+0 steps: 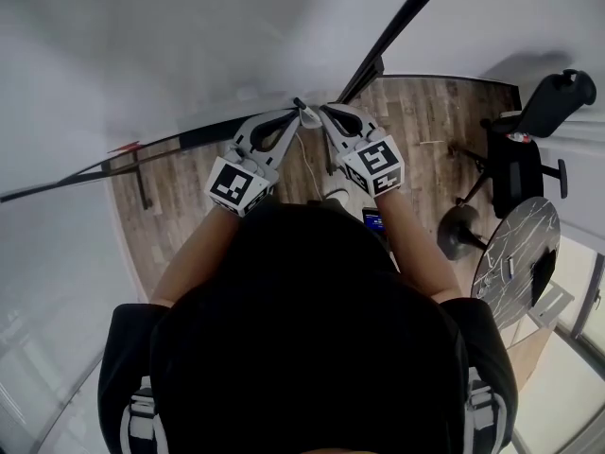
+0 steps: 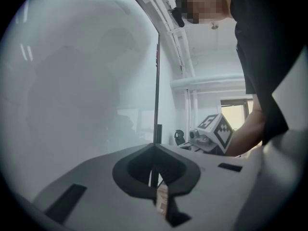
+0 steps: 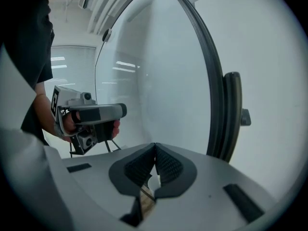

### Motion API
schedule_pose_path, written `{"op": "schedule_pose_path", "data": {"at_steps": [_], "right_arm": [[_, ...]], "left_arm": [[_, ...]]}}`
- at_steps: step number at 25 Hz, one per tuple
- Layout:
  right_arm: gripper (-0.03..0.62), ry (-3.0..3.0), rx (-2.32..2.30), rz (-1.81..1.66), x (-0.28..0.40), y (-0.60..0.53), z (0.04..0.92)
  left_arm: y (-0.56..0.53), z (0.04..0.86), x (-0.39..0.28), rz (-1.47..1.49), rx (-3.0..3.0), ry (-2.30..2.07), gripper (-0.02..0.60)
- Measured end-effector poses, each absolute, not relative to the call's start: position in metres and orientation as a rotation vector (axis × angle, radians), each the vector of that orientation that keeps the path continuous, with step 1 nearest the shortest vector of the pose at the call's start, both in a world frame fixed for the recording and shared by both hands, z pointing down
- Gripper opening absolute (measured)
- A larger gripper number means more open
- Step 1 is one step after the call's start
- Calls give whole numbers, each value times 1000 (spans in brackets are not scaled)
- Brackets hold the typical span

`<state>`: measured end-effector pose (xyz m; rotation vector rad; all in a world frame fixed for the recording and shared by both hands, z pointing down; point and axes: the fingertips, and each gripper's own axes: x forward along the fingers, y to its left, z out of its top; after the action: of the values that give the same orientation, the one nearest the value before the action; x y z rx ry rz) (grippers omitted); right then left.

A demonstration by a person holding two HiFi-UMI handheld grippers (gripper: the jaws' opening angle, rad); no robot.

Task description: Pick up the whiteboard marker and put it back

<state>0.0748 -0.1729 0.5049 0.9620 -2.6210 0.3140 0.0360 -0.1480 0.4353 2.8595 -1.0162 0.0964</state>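
Left gripper (image 2: 155, 147) and right gripper (image 3: 155, 146) are hovering just beside the whiteboard (image 1: 189, 45), jaws pressed together on nothing, with no sure marker showing, only a small red thing (image 1: 128, 147) lying along the whiteboard's lower edge, so pickup and return are likely both still waiting.

The grey left tool (image 1: 299, 110) and right tool (image 1: 323, 113) are wearing black-and-white square-patterned cubes (image 1: 236, 185); the floor (image 1: 416, 121) is showing brown wood planks, the round worktop (image 1: 515, 244) pale-veined dark marble.
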Motion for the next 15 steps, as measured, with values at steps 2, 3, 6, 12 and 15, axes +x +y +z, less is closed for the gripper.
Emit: {"op": "schedule_pose_path", "data": {"at_steps": [2,3,6,12,15], "right_arm": [[0,-2601,955,320,73,-175,515],[0,-2592,954,322,72,-177,519],[0,-2565,946,327,67,-182,533],[0,-2508,908,327,57,-187,560],[2,-2488,891,339,55,-187,569]], "left_arm": [[-147,436,36,95,2856,-1019,3],[-147,437,35,95,2856,-1020,3],[-147,437,32,93,2854,-1023,3],[-147,442,26,89,2845,-1029,3],[-146,442,22,85,2840,-1035,3]]}}
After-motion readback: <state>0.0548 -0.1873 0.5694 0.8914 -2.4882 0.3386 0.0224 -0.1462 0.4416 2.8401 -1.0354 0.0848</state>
